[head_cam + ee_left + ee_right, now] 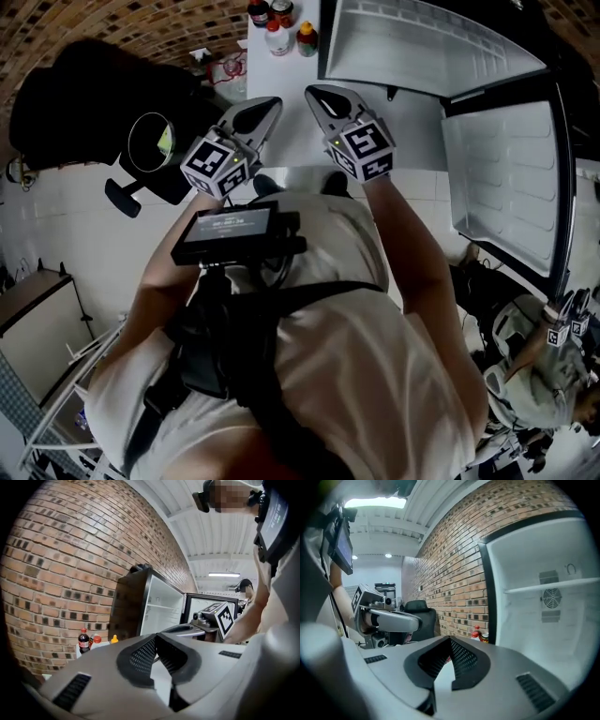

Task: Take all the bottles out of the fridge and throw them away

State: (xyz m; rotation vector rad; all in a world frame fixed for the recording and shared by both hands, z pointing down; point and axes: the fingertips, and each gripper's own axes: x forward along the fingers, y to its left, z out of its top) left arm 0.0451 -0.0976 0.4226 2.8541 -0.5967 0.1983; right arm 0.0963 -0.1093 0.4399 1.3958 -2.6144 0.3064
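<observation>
head view shows the bottles (277, 36) standing in a small cluster on a white surface just left of the open fridge (431, 42), near the brick wall and not inside it. they look like small plastic drink and sauce bottles: probably light, fairly stiff, smooth and round, so pinching square across the body below the cap seems surest. the left gripper (253, 112) and right gripper (323, 101) both have their jaws pressed together with nothing between. fill levels and the exact count are hard to make out, and much of the fridge interior is cut off or hidden, so more bottles may sit unseen.
</observation>
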